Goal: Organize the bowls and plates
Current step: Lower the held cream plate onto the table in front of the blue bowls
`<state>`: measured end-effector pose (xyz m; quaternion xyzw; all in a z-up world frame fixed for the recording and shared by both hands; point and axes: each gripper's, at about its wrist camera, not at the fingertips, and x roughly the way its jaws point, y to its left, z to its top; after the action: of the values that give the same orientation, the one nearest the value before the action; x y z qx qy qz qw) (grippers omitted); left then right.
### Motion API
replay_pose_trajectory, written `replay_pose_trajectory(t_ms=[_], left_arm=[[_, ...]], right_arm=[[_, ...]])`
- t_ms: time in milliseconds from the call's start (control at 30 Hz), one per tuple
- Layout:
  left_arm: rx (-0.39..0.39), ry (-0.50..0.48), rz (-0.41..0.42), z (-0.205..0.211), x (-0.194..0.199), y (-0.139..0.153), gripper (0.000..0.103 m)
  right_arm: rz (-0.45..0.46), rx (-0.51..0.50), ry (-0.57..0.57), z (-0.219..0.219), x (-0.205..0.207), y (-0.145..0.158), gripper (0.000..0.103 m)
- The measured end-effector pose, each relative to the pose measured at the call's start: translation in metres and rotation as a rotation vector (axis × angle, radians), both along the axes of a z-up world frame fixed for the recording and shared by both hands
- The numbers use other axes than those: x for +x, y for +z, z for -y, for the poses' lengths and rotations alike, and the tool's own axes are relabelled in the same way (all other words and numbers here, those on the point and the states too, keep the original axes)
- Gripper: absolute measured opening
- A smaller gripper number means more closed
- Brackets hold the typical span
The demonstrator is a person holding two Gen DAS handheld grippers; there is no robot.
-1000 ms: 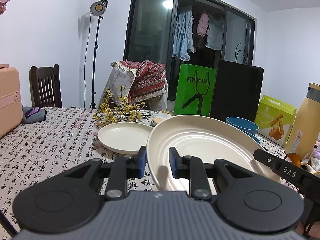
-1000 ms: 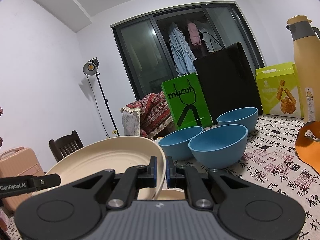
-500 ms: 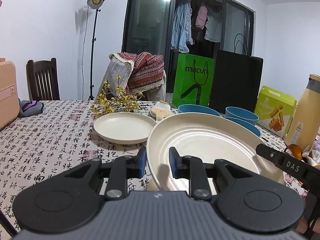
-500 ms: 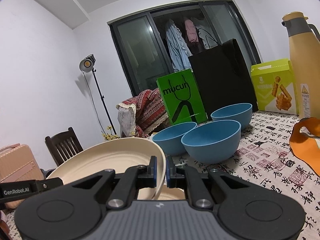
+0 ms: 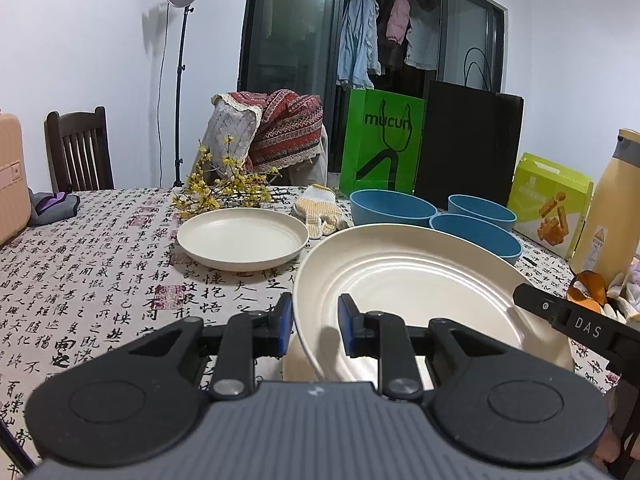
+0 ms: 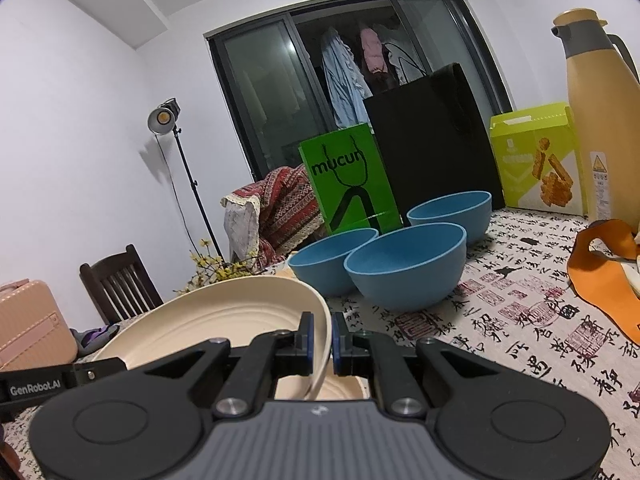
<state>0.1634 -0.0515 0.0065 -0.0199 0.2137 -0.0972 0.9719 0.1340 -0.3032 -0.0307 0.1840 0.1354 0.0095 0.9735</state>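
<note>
I hold a large cream plate (image 5: 400, 280) tilted above the patterned tablecloth. My left gripper (image 5: 316, 322) is shut on its near left rim. My right gripper (image 6: 322, 338) is shut on the opposite rim of the same plate (image 6: 220, 320). Another cream plate (image 5: 294, 364) lies directly beneath, mostly hidden. A smaller cream plate (image 5: 242, 238) rests flat on the table to the left. Three blue bowls (image 5: 392, 208) (image 5: 480, 210) (image 5: 476, 234) stand behind the held plate. In the right wrist view the nearest bowl (image 6: 406, 276) stands just ahead.
A knit glove (image 5: 320, 210) and yellow flower sprigs (image 5: 224, 194) lie behind the small plate. A green bag (image 5: 380, 144), a black bag (image 5: 468, 144), a green box (image 5: 548, 204) and a tan flask (image 5: 608, 208) line the back right. An orange peel-like piece (image 6: 600, 276) lies at right.
Both grippers and the held plate have risen a little together. The table and the blue bowls now show more over the plate's far rim. Both grips are unchanged.
</note>
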Motion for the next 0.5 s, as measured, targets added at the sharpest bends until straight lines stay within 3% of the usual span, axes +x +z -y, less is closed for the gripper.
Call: replay_pose_trajectory(t_ms=[500], left_arm=[[0.028, 0.018, -0.047, 0.005, 0.02, -0.014, 0.024]], right_arm=[[-0.058, -0.005, -0.005, -0.001, 0.018, -0.014, 0.009]])
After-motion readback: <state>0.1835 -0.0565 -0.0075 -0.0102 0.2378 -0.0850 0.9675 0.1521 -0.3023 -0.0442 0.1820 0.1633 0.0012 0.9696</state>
